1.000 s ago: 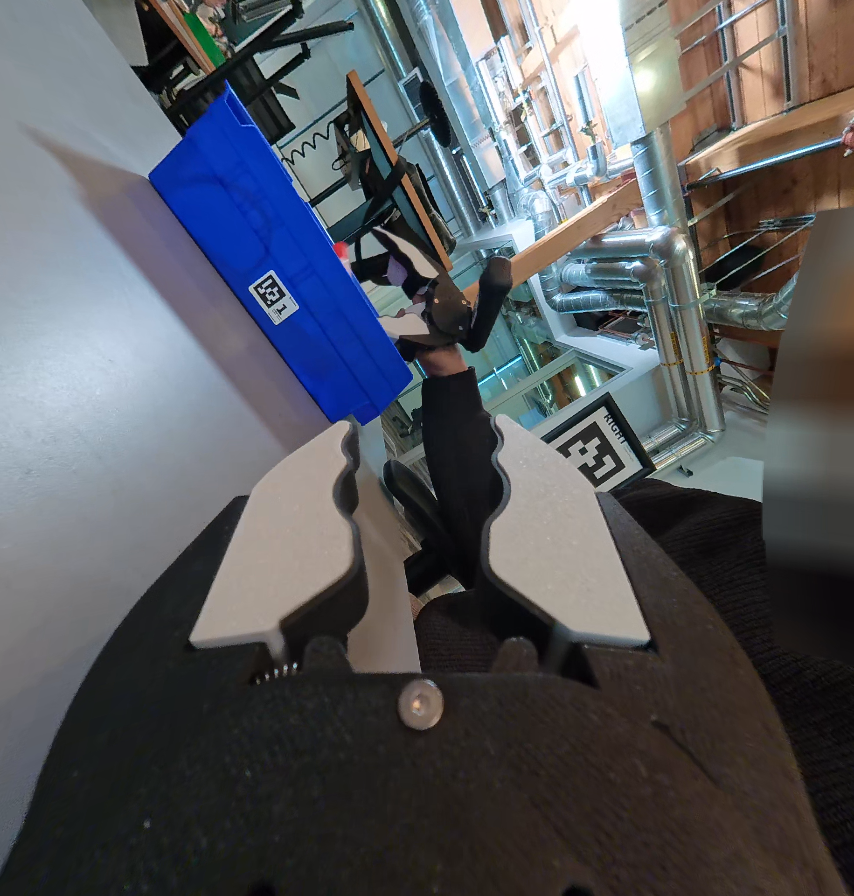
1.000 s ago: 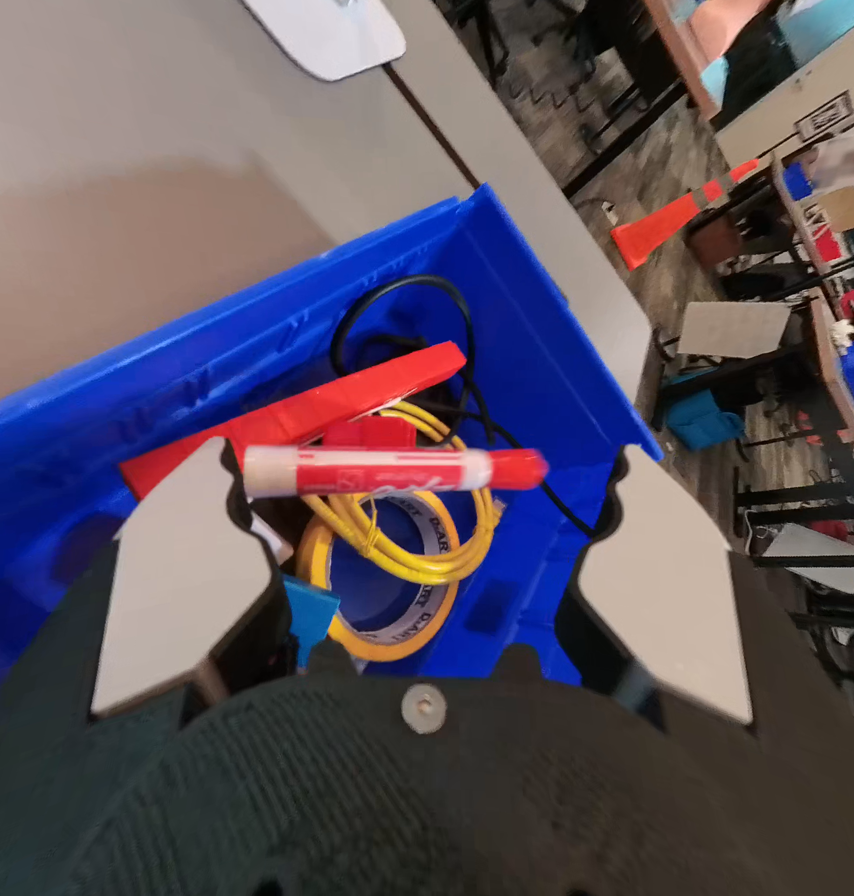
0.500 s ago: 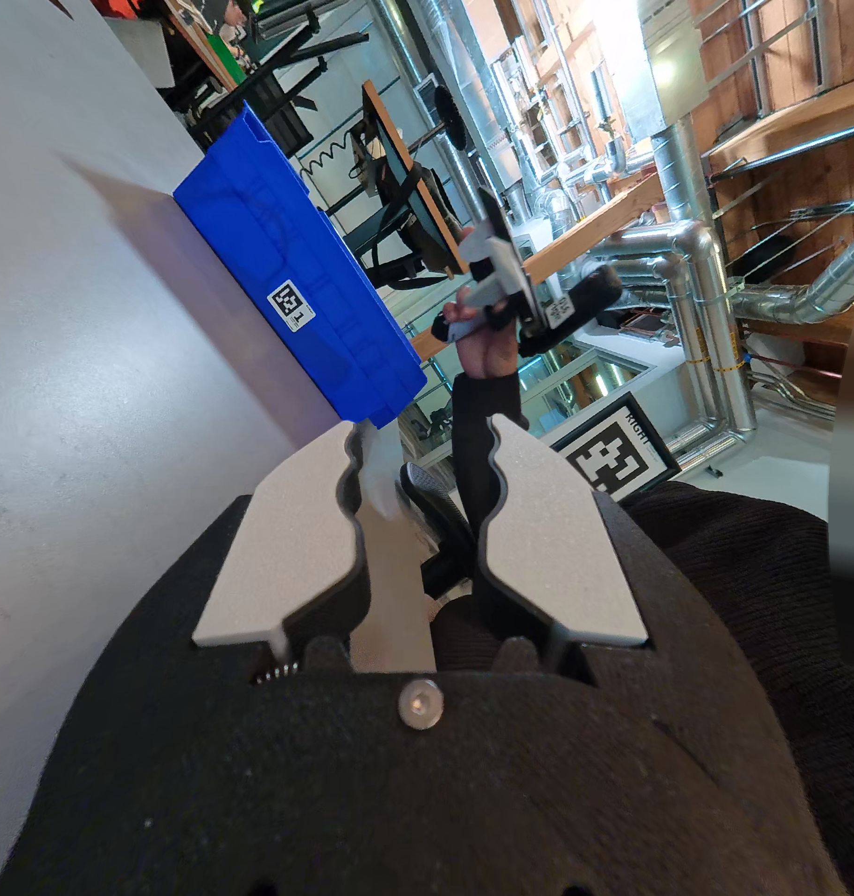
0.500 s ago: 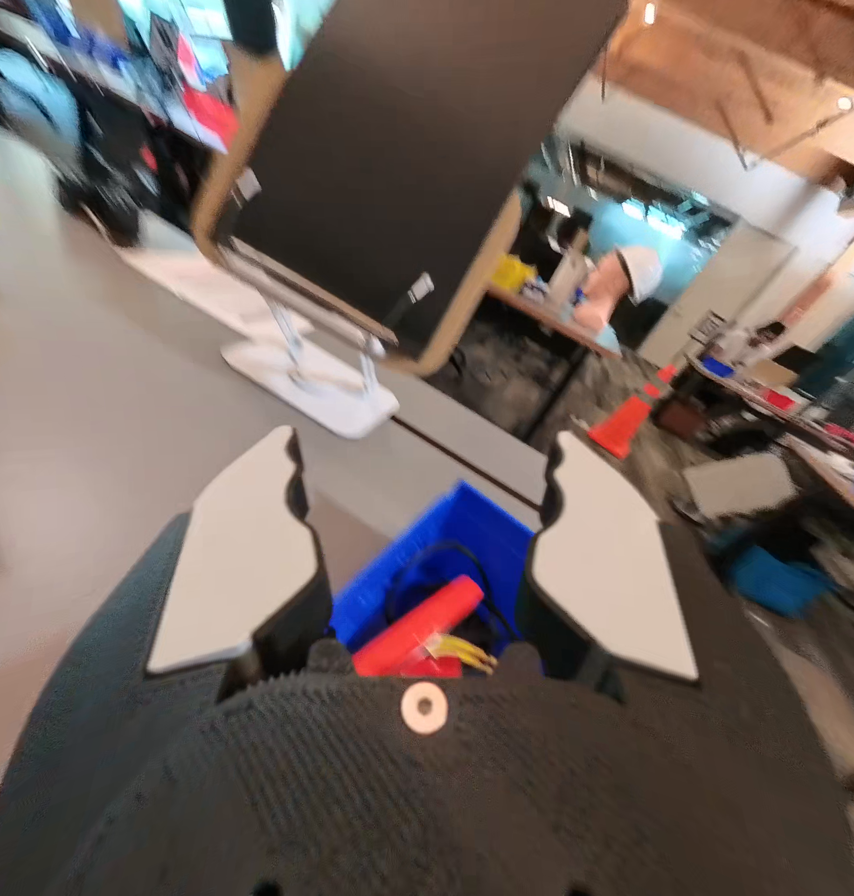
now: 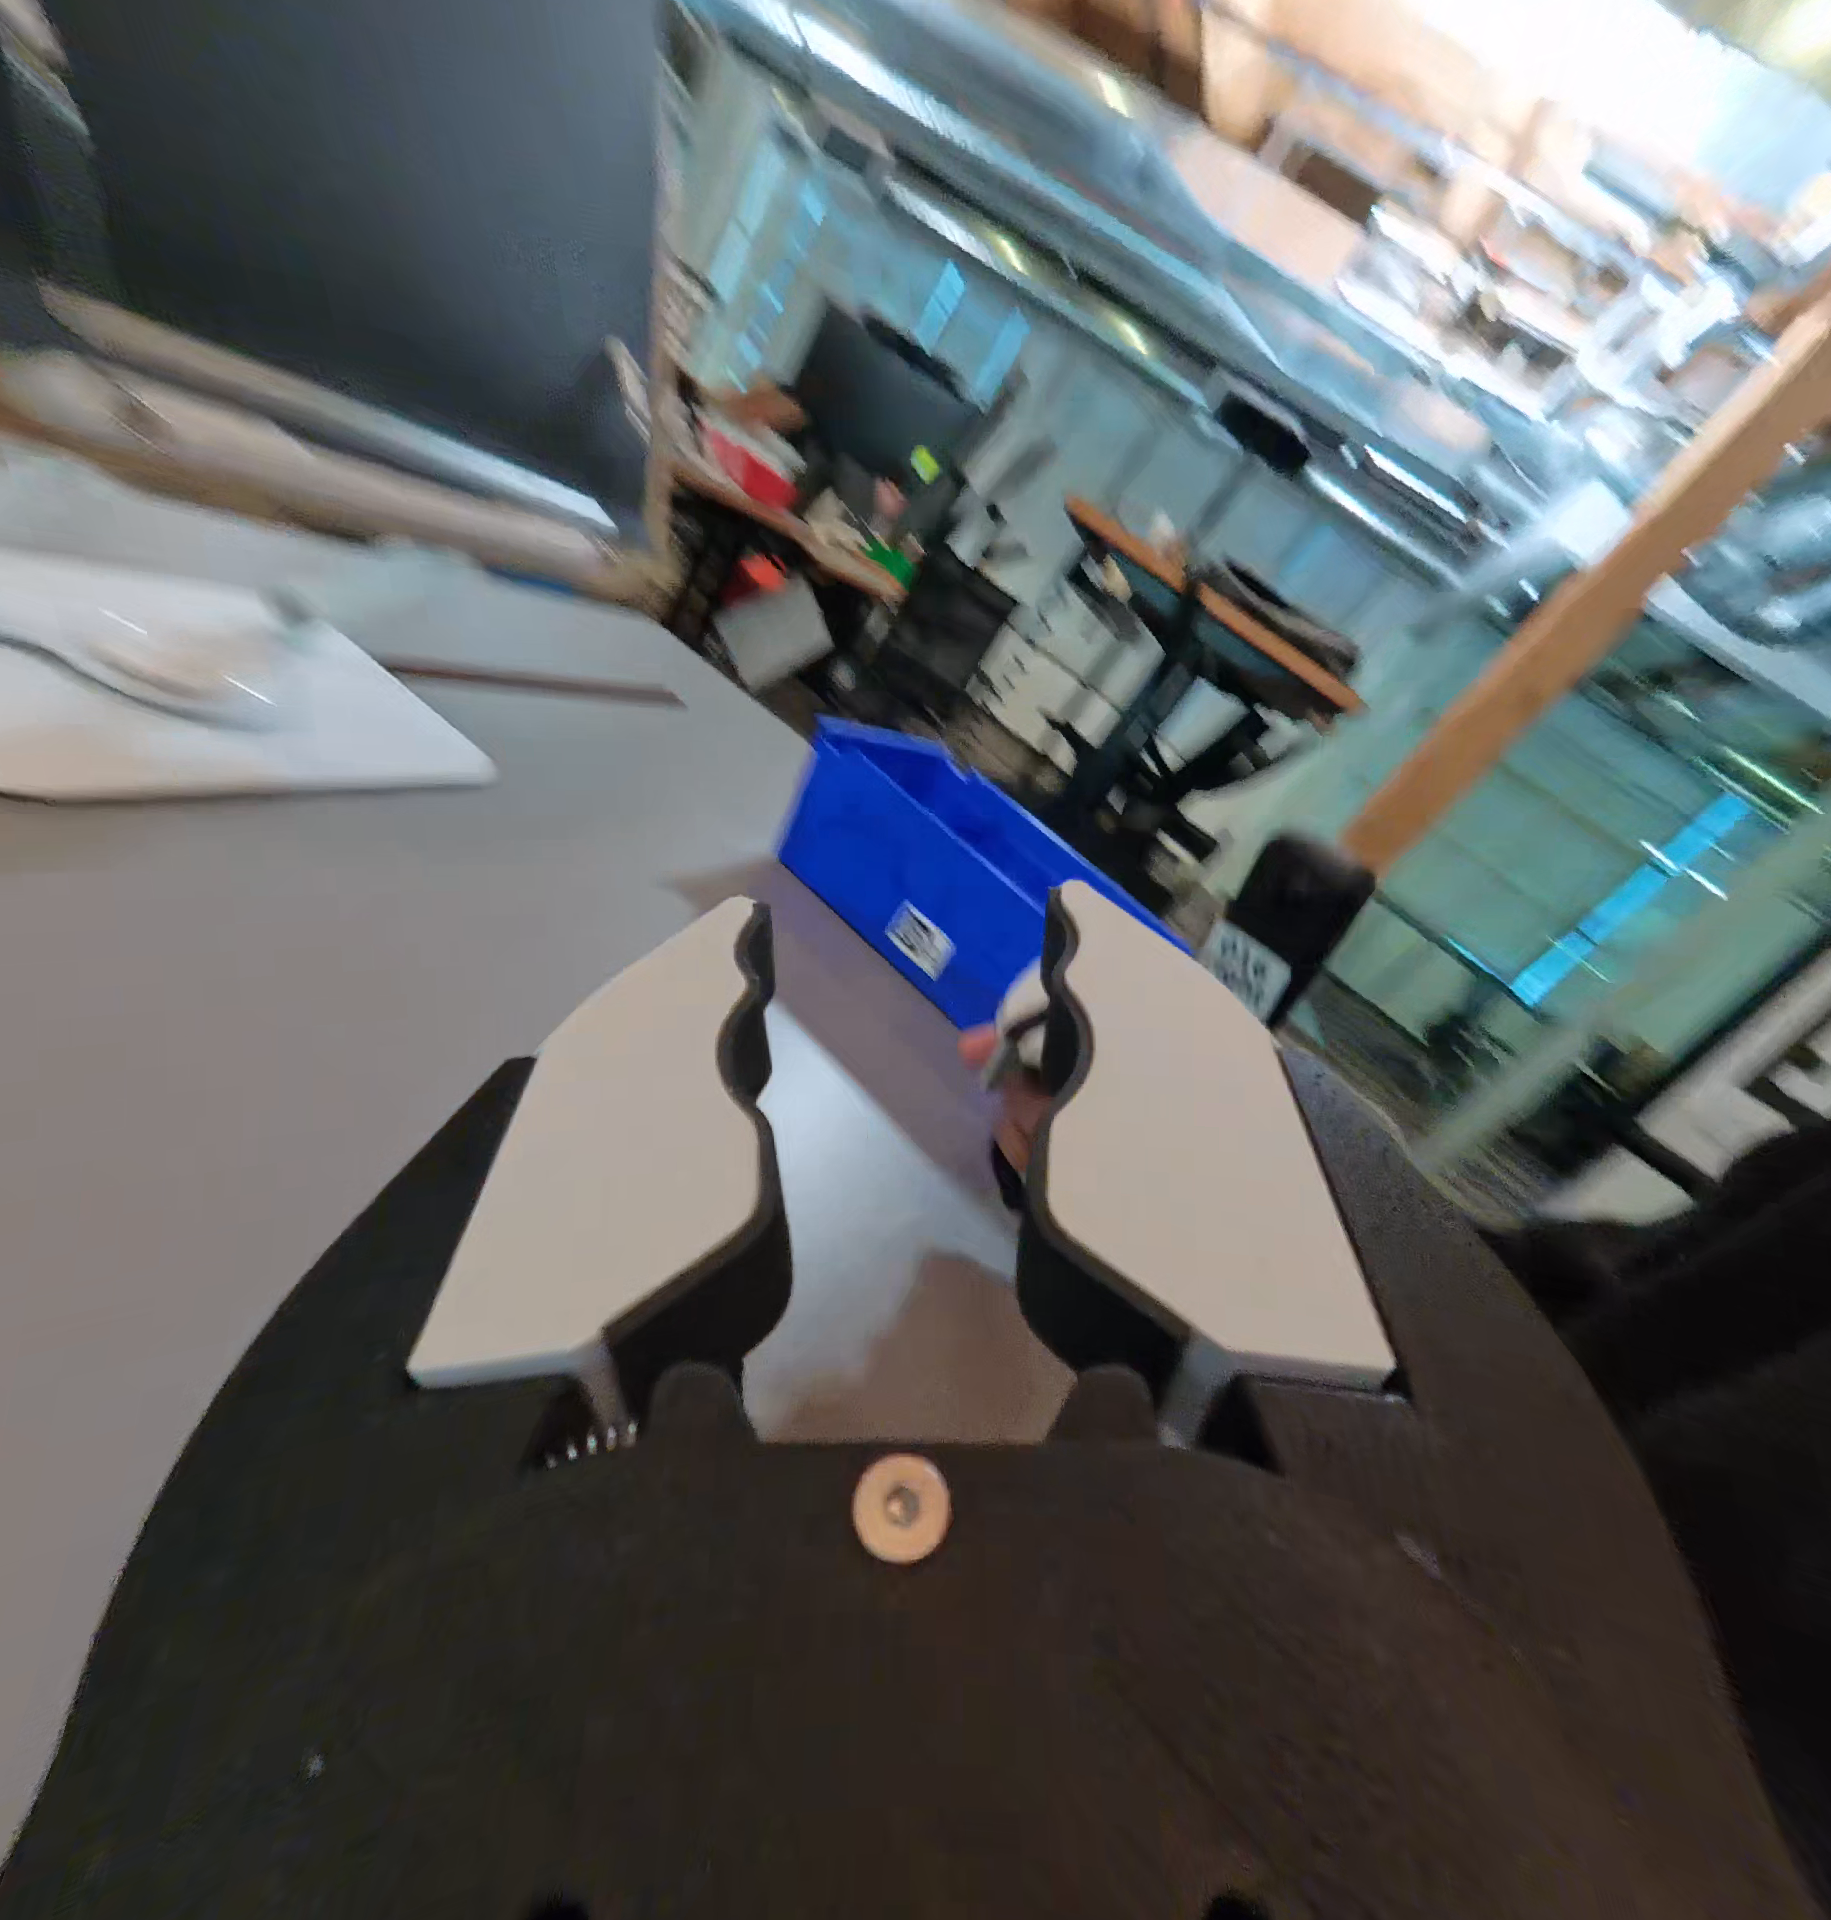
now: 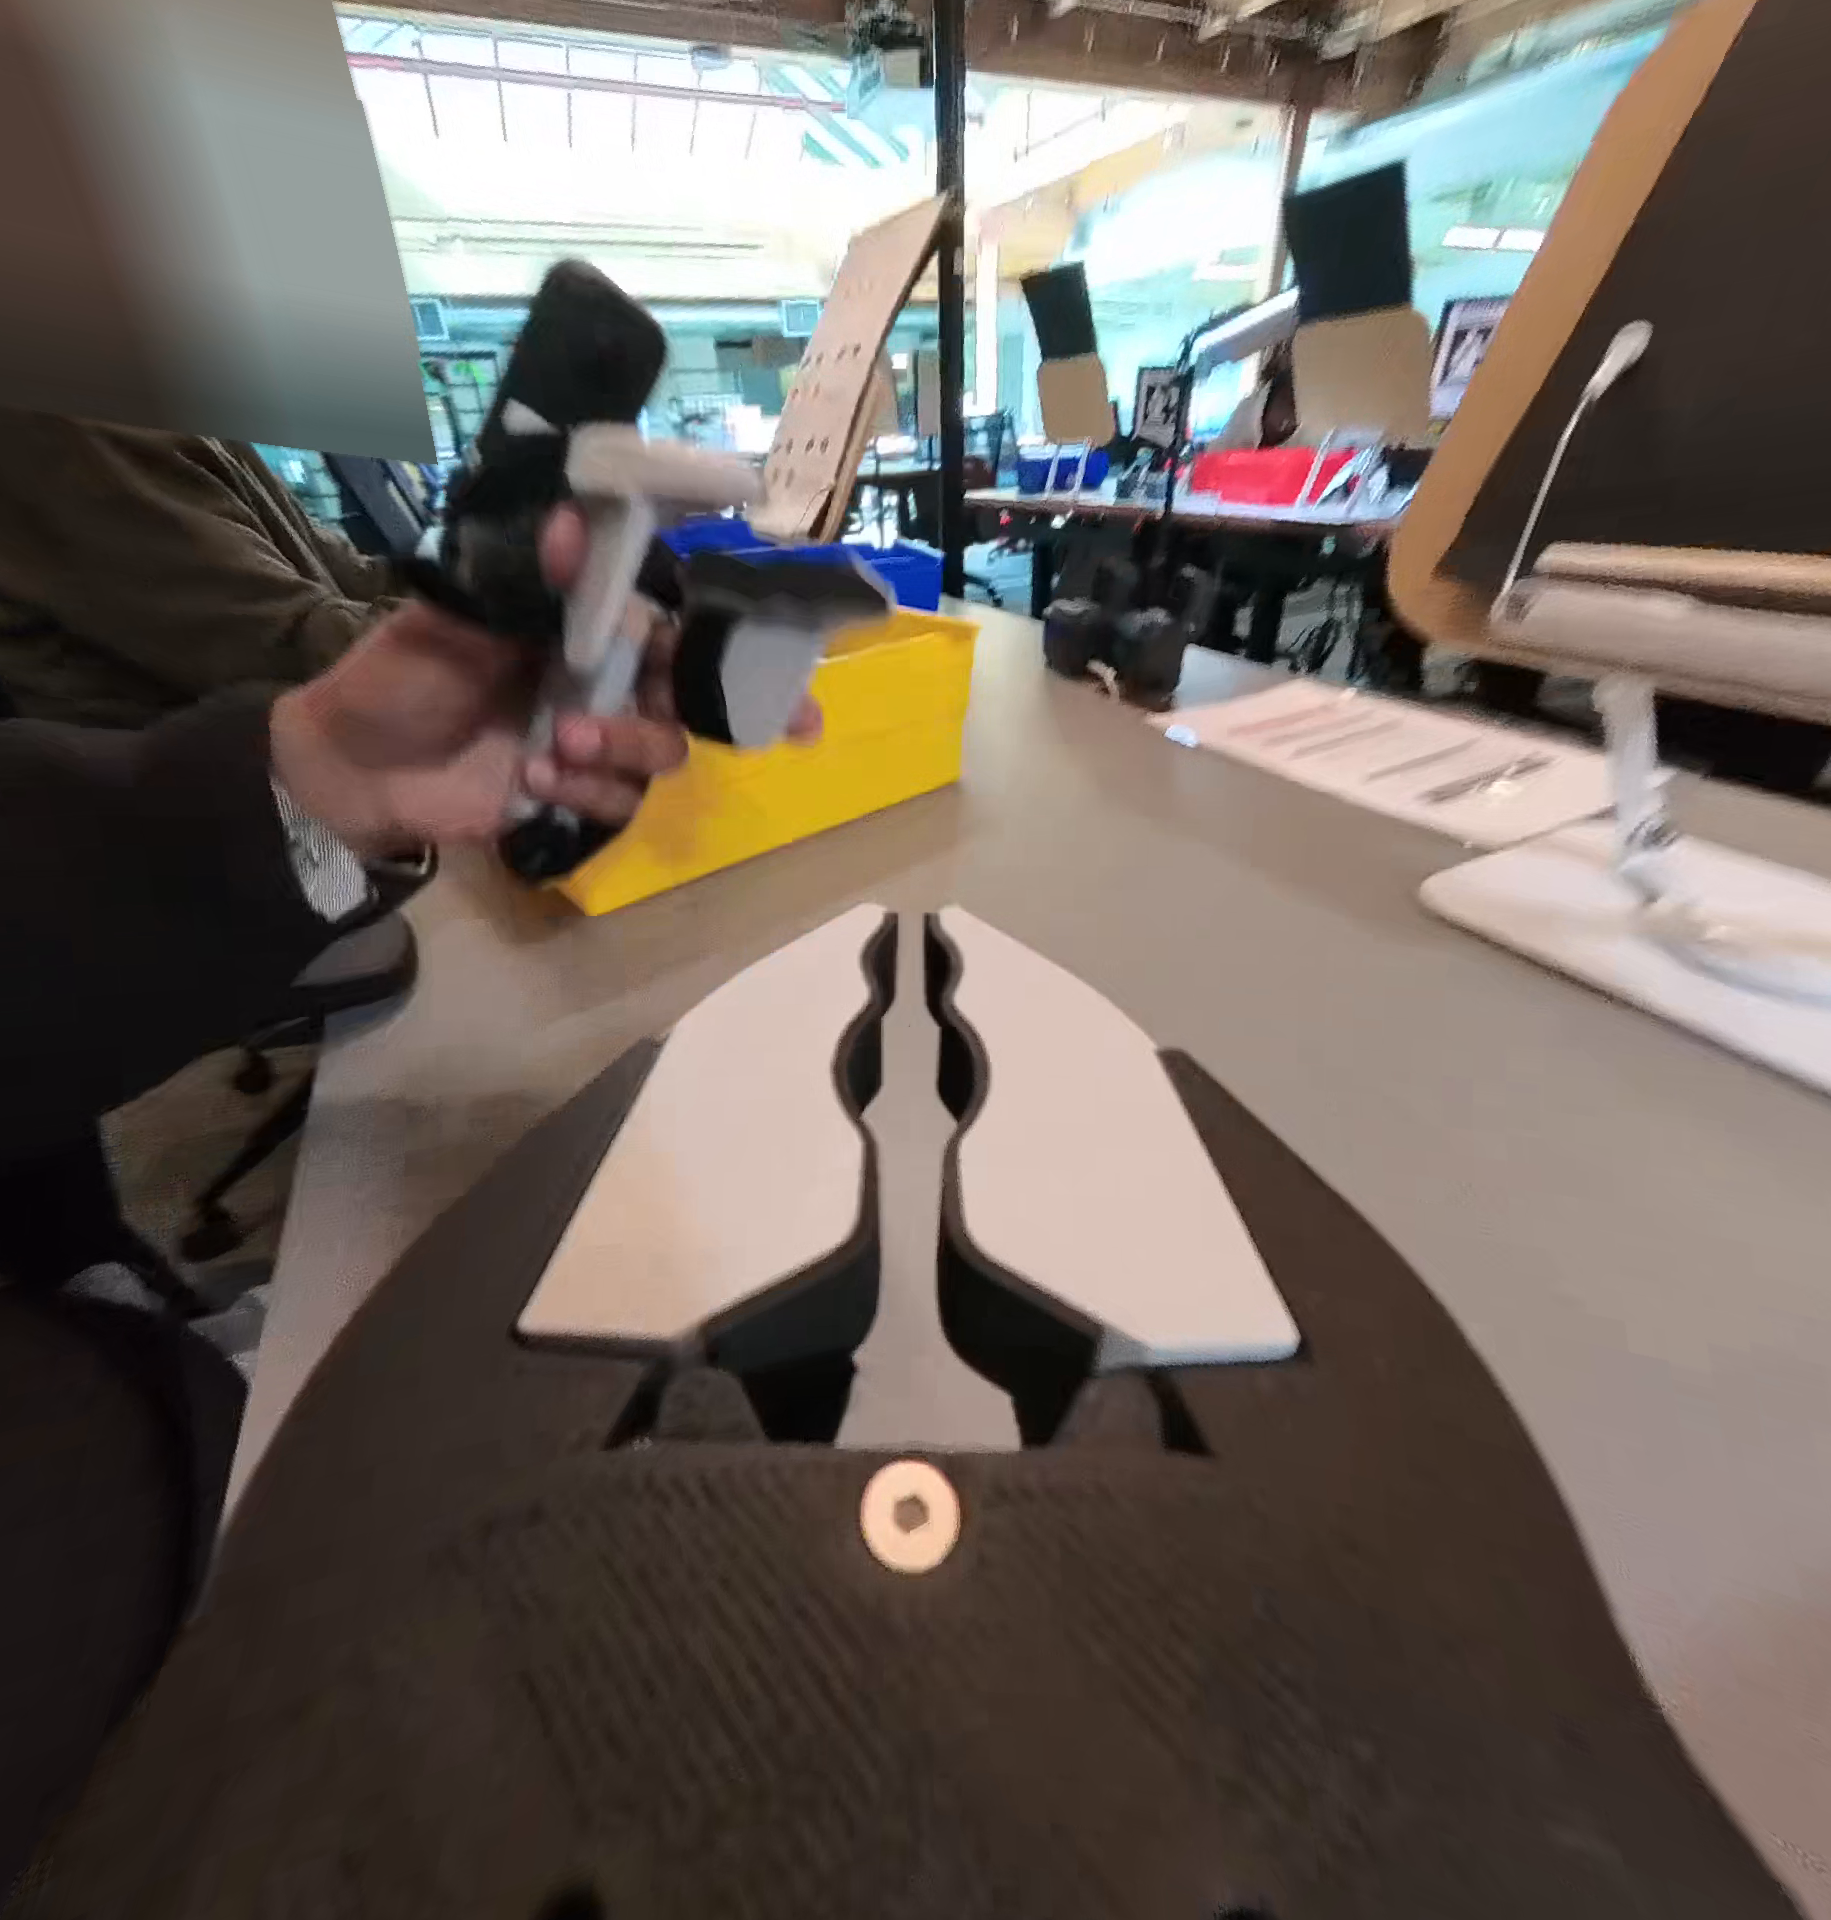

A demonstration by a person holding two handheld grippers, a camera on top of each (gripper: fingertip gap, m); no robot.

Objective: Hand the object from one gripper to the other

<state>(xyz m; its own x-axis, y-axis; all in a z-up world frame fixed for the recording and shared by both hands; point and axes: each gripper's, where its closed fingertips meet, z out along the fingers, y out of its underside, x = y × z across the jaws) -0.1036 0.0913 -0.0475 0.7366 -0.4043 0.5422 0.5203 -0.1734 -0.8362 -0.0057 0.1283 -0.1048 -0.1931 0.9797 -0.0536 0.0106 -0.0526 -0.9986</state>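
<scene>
My left gripper (image 5: 903, 909) is open and empty, held above the grey table (image 5: 267, 1039) and pointing toward the blue bin (image 5: 859, 852). My right gripper (image 6: 911, 920) is shut with only a thin slit between its fingers and holds nothing. It is low over the table. In the right wrist view the left gripper (image 6: 776, 665) shows blurred at the left, held in a hand (image 6: 412, 717) in front of a yellow bin (image 6: 838, 758). No object for handing over shows in either view. The inside of the blue bin is hidden.
A monitor on a white stand base (image 6: 1669, 935) stands at the right of the right wrist view, with papers (image 6: 1389, 748) beside it. The same white base (image 5: 163, 717) lies at the left of the left wrist view. A person's dark sleeve (image 6: 111, 883) is at the left.
My right gripper has left the red marker at the blue bin, swung up and away and shut empty. My left gripper has turned level toward the blue bin and opened wider.
</scene>
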